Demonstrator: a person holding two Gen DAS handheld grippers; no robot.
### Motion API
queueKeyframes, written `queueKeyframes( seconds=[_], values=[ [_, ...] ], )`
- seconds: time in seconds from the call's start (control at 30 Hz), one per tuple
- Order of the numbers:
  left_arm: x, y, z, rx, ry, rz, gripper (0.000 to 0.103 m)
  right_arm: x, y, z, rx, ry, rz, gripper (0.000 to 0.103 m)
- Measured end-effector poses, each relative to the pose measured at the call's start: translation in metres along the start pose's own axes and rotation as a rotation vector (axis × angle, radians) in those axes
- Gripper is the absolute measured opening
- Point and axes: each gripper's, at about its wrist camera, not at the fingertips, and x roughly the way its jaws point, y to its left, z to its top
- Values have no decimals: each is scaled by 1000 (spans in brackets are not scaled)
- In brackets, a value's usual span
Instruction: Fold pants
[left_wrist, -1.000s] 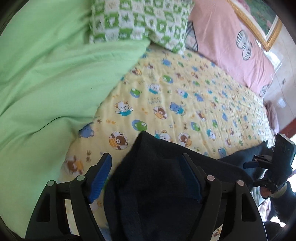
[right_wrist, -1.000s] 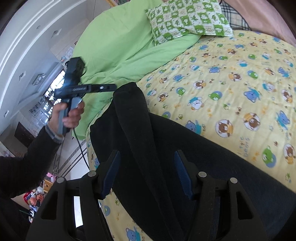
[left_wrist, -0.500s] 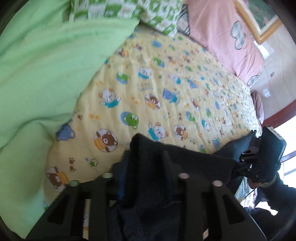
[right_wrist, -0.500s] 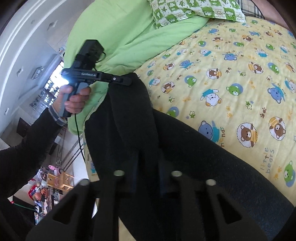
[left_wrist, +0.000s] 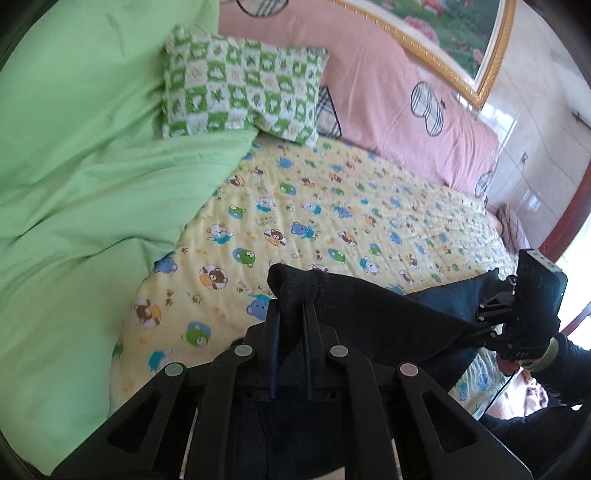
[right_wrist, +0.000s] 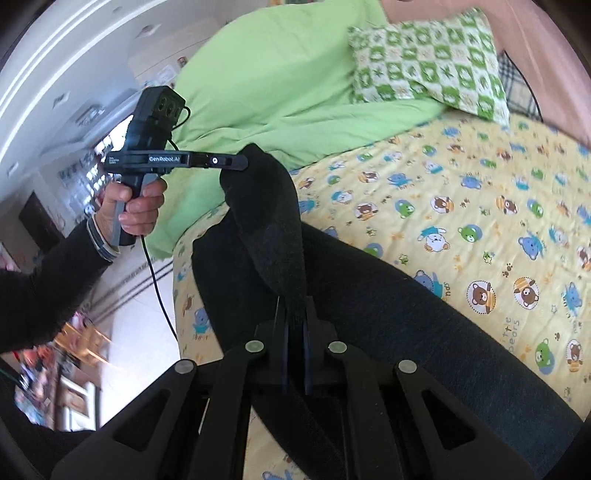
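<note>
Dark navy pants lie on the near edge of a bed with a yellow bear-print sheet. My left gripper is shut on one corner of the pants and holds it lifted above the sheet. My right gripper is shut on the other end of the same raised edge. The fabric hangs stretched between the two. The left gripper also shows in the right wrist view, the right gripper in the left wrist view.
A green duvet is bunched on the left of the bed. A green checked pillow and a pink pillow lie at the head. The yellow sheet lies beyond the pants. Floor and furniture lie left of the bed.
Both grippers were open around the pants edge a second ago. They have shut on the fabric and lifted it off the sheet.
</note>
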Motion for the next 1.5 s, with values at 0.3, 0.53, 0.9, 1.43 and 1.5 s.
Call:
queueKeyframes(
  seconds=[0.3,0.53,0.9,1.43,1.5],
  values=[
    [-16,14,-58,-119,-127,39,9,20,36,-25,-169,55,-76,7],
    [-22,22,-88,-200,-173,57,9,24,42,-32,-201,73,-103,7],
    [-30,28,-119,-283,-166,88,8,25,59,-39,-263,87,-125,7],
    [-69,12,-141,-512,-219,137,58,5,47,-39,-116,40,-5,41],
    [-68,10,-137,-530,-215,141,60,1,41,-36,-81,23,-4,41]
  ],
)
